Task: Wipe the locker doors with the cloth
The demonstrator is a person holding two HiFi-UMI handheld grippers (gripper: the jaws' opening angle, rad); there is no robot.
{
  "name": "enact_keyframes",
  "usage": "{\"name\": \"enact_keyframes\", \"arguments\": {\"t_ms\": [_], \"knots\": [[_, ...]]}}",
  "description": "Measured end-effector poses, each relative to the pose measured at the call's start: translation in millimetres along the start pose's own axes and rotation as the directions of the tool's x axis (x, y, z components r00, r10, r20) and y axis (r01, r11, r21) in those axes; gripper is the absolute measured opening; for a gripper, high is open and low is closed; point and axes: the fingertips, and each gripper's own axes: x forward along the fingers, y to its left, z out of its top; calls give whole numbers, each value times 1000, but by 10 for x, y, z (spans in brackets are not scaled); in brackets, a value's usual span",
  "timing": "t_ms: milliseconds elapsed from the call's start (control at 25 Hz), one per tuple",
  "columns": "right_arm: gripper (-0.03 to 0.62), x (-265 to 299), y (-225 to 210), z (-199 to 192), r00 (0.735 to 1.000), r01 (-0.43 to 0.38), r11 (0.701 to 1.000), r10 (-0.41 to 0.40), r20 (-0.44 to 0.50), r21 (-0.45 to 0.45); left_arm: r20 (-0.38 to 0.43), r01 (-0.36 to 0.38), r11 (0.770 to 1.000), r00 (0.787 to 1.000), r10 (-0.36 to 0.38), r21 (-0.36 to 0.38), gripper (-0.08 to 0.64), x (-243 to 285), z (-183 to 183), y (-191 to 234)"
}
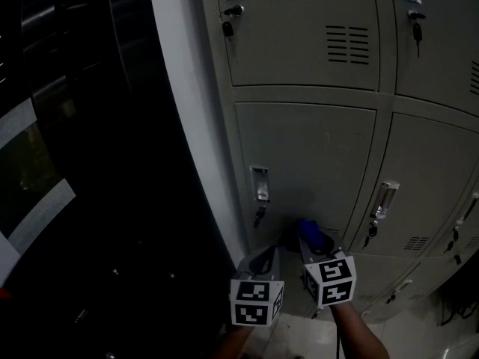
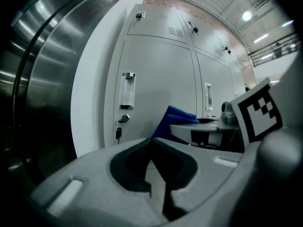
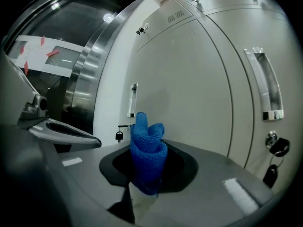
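Note:
A folded blue cloth (image 3: 147, 148) stands upright between the jaws of my right gripper (image 3: 147, 176), which is shut on it. From the head view the cloth (image 1: 312, 232) is close to the lower part of a grey locker door (image 1: 307, 155), below and right of that door's recessed handle (image 1: 260, 184) and hanging key (image 1: 258, 215); I cannot tell whether it touches. My left gripper (image 1: 271, 250) hovers just left of the right gripper (image 1: 309, 239). In the left gripper view its jaws (image 2: 151, 140) meet at the tips with nothing between them, and the cloth (image 2: 176, 119) shows beyond.
More grey locker doors stand to the right, one with a handle (image 1: 384, 199), and above, one with vent slots (image 1: 346, 45). A white strip (image 1: 187, 111) borders the lockers on the left, beside a dark curved steel wall (image 1: 90, 163). Light floor tile (image 1: 299, 344) shows below.

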Motion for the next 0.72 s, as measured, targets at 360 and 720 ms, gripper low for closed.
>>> {"name": "enact_keyframes", "arguments": {"t_ms": [360,720], "knots": [[87,-299,-474,-151,992,123,992,-122,-27,24,-3,58,998,998,-58,10,2,125,14,-165],[87,-426,-638,-141,985,170,985,-169,-34,37,3,68,998,998,-68,16,2,123,50,-138]]}}
